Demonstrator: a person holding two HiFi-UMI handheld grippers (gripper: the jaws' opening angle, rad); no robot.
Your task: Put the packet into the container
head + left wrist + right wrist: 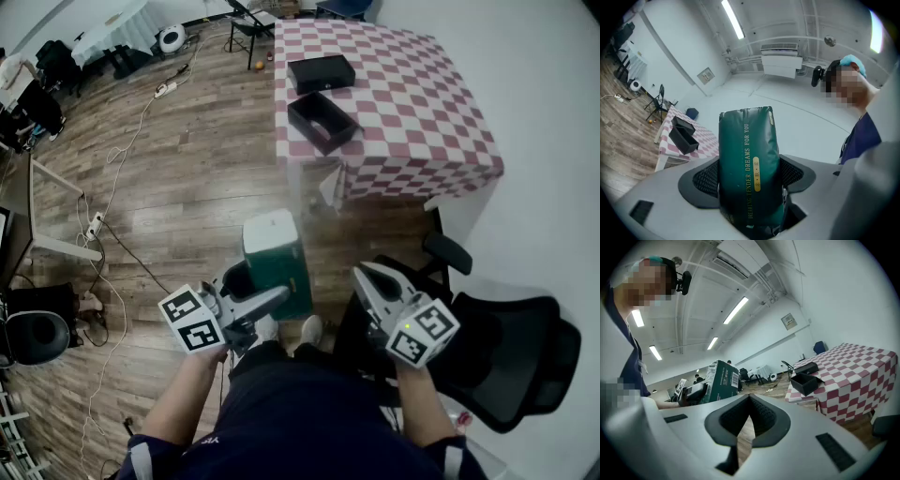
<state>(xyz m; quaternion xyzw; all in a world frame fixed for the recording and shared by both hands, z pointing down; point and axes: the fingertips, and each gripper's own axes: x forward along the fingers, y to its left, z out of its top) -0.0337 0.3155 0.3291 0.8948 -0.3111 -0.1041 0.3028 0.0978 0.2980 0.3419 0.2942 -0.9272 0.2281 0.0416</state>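
A dark green packet (275, 258) with a pale top stands upright between the jaws of my left gripper (246, 298), which is shut on its lower part. Up close, the packet (749, 154) fills the left gripper (749, 187) and shows gold lettering. My right gripper (367, 279) is held beside it at waist height, tips together on nothing; its jaws (749, 398) meet at the tip. The open black container (322, 122) sits on the near left corner of the checkered table (422, 103), well ahead of both grippers. It shows as the container (806, 382) and the container (683, 138).
A black lid (322, 72) lies behind the container. A black office chair (511, 352) is close on my right. Cables (112, 178) trail over the wooden floor on the left, near a white frame (52, 239). A folding chair (248, 28) stands beyond the table.
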